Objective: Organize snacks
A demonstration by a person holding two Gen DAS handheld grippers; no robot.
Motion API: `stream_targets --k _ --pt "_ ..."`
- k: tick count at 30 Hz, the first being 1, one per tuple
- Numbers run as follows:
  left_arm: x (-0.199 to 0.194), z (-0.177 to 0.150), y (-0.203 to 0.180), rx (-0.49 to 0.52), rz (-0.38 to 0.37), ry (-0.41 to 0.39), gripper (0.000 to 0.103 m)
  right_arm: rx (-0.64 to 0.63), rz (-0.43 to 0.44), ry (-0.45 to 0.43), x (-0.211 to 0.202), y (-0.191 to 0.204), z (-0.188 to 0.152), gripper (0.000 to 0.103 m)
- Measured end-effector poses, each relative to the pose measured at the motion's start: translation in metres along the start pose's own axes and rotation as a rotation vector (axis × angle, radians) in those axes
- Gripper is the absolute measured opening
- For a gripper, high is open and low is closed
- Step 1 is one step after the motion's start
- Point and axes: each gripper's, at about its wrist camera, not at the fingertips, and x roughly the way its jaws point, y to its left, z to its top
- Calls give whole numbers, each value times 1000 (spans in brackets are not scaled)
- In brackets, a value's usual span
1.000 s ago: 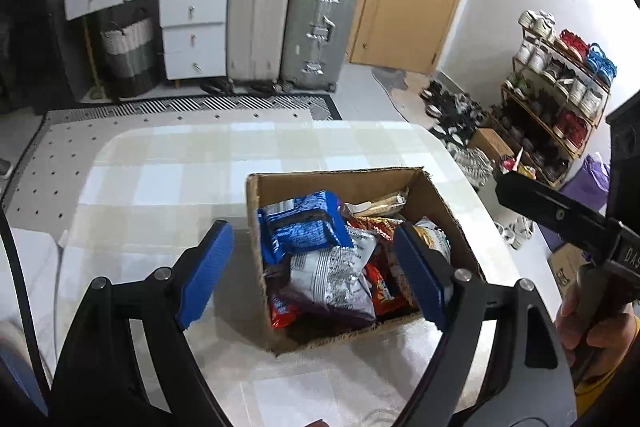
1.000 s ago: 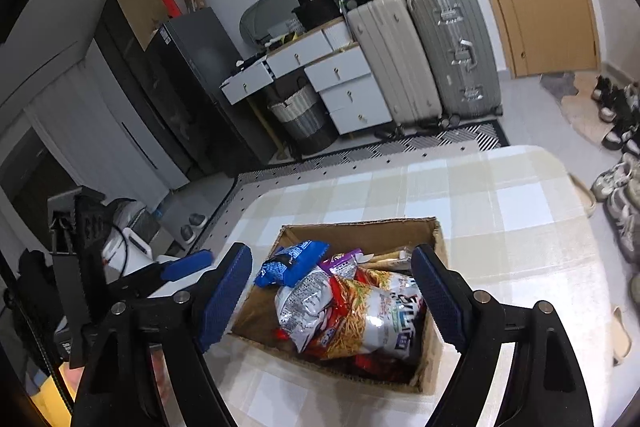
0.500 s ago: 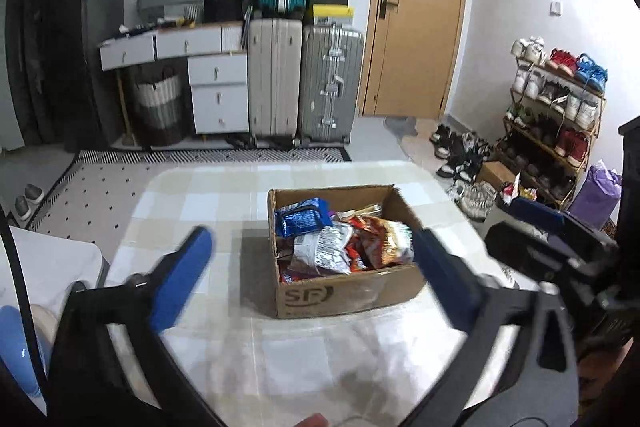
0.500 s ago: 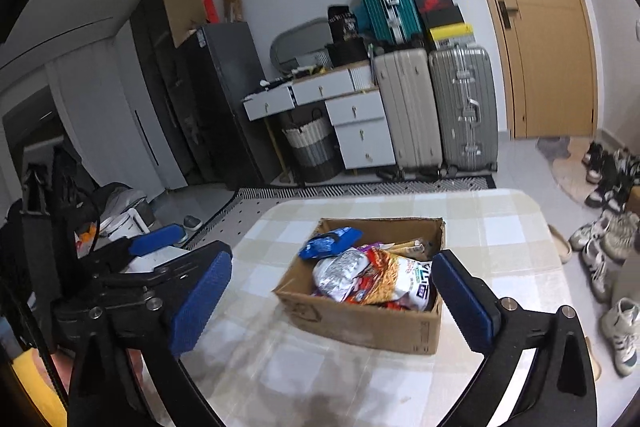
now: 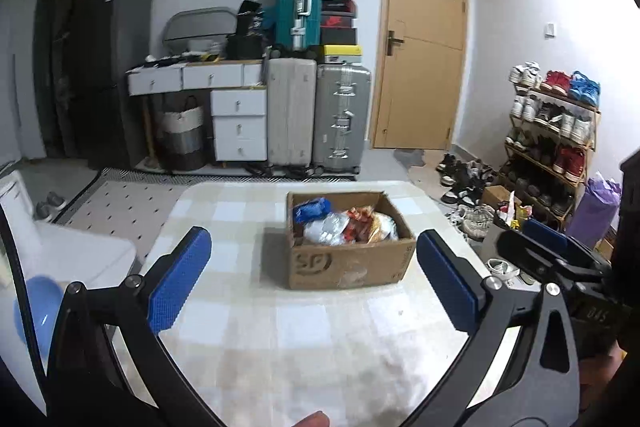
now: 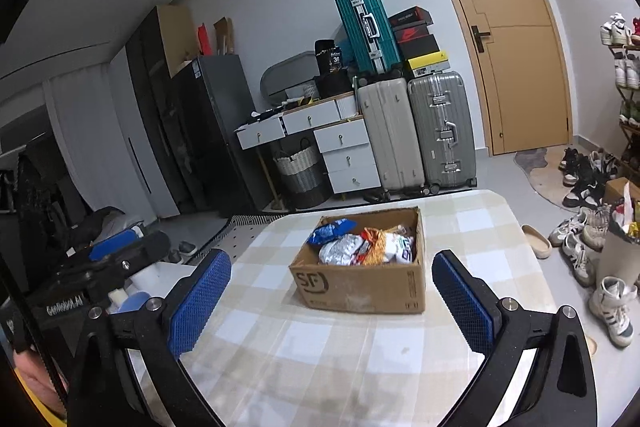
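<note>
**Left wrist and right wrist views: snack box on the table, both tongs empty**

Left wrist view shows the open brown corrugated cardboard box [image 5: 348, 259] standing near the far middle of the beige-and-white checked table [image 5: 280, 327], packed with crinkly foil and plastic snack bags [image 5: 344, 227]: a blue one at the left, silver, red and orange ones beside it. The left gripper [image 5: 312, 291] is spread wide and holds nothing; the right gripper [image 6: 332, 301] is equally wide and empty. Both hang well short of the box.

The bags look light, soft and slippery, and their contents probably crush easily. A gentle pinch on a crimped top seam or a loose corner seems safest. The box is stiffer, best taken by opposite walls.
</note>
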Motion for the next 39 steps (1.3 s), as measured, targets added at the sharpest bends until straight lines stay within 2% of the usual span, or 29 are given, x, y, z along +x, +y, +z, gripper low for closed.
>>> stream_targets --k 7,12,16,18,23,29,39 --pt "-51 -53 18 -32 8 10 103 -13 -9 -56 -42 7 -41 103" --pt "-55 -104 17 36 46 4 103 -28 -27 -48 -46 14 -78 103" --pt "-47 -131 14 38 17 -1 103 -69 -71 -40 -40 17 -104 103" --pt "-50 -144 13 34 20 -44 103 -106 -94 -33 -38 21 -113 103" --pt "-47 -149 11 35 79 -121 103 -147 -125 -54 -39 23 -123 103" --pt "-34 -149 18 -19 77 -90 103 -156 -101 -59 -35 28 -122 103" --pt "-18 -143 17 -17 80 -76 103 -160 -88 -72 -37 29 -121 103"
